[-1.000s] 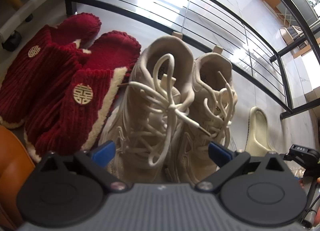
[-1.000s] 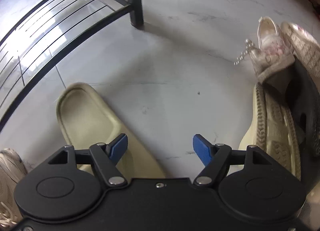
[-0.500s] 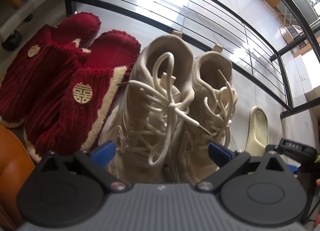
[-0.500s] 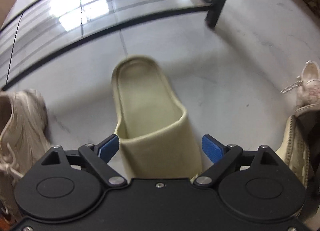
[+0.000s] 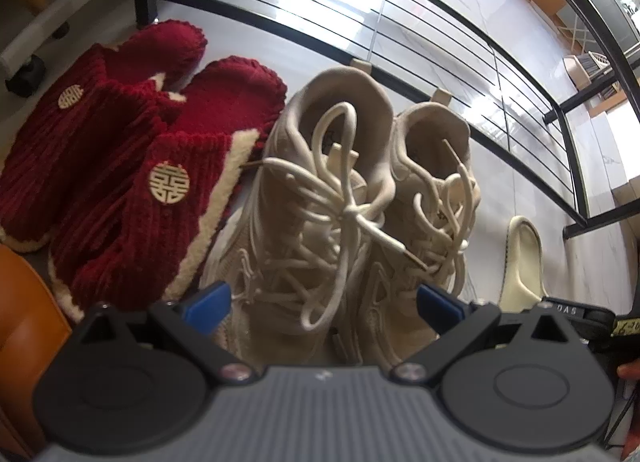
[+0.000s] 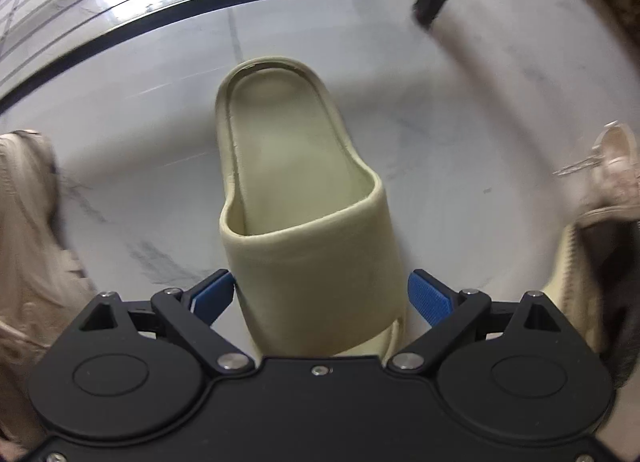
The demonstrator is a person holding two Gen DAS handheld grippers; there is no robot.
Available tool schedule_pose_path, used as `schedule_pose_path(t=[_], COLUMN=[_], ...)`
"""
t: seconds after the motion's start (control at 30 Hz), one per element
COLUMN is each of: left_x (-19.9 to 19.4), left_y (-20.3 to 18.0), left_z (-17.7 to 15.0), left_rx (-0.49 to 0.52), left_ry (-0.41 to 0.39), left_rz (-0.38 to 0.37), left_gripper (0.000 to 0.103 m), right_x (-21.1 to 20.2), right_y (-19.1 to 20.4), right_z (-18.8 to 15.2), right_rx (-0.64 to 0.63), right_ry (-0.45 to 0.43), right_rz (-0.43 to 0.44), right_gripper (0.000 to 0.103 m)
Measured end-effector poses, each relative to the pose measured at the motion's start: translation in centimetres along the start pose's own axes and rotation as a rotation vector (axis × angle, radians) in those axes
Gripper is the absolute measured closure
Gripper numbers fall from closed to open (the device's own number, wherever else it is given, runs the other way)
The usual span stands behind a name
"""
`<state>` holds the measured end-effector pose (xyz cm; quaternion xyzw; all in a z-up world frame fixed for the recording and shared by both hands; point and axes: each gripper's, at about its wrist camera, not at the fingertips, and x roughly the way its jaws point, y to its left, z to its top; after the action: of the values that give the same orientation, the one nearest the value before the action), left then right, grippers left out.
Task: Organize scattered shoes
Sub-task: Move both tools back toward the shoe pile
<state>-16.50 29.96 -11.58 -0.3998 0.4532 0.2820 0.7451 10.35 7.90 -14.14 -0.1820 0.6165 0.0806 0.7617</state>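
Foam, we judge, makes the pale yellow moulded slide sandal point(image 6: 304, 198) at frame centre light and springy, so our spread right gripper point(image 6: 320, 294) should pinch its strap band, while our left gripper point(image 5: 324, 302) hangs equally spread.

left gripper point(image 5: 324, 300) spread wide over paired beige sneakers point(image 5: 344, 198); red slippers point(image 5: 132, 166) just left of them, cream slide point(image 5: 522, 258) right, beside black rack point(image 5: 460, 62).

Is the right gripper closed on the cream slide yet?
No, open: the right gripper straddles the cream slide, with a gap at its right pad.
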Motion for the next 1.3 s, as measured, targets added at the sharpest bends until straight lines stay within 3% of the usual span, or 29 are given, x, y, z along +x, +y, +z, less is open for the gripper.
schedule_pose_path(t=[0.27, 0.4, 0.6, 0.83, 0.97, 1.07, 1.17, 1.3], left_x=[-0.3, -0.8, -1.8, -2.7, -3.9, -5.0, -5.6, -5.5], left_y=[-0.1, -0.8, -2.1, -2.9, -4.5, -6.7, -9.9, -14.6], left_z=[0.0, 0.1, -0.2, -0.7, -0.9, -1.5, -2.5, -3.7], left_rx=[0.008, 0.048, 0.124, 0.151, 0.2, 0.292, 0.395, 0.511], left_ry=[-0.01, -0.047, -0.123, -0.194, -0.241, -0.274, -0.291, -0.244], left_rz=[-0.008, -0.032, -0.082, -0.119, -0.139, -0.167, -0.208, -0.309], left_gripper=[0.003, 0.003, 0.003, 0.003, 0.003, 0.003, 0.003, 0.003], right_x=[-0.2, -2.1, -4.0, -7.9, -10.9, -13.6, -15.9, -17.7], right_y=[-0.7, -1.6, -2.7, -5.0, -7.8, -11.3, -15.2, -21.7], right_z=[-0.1, 0.0, 0.5, 0.1, -0.8, -2.0, -4.0, -9.1], right_rx=[0.039, 0.102, 0.158, 0.263, 0.375, 0.472, 0.54, 0.608], right_ry=[0.007, -0.064, -0.162, -0.303, -0.389, -0.48, -0.569, -0.656], right_rz=[0.029, 0.096, 0.128, 0.253, 0.354, 0.444, 0.45, 0.435], right_gripper=[0.007, 0.007, 0.007, 0.007, 0.007, 0.007, 0.006, 0.005])
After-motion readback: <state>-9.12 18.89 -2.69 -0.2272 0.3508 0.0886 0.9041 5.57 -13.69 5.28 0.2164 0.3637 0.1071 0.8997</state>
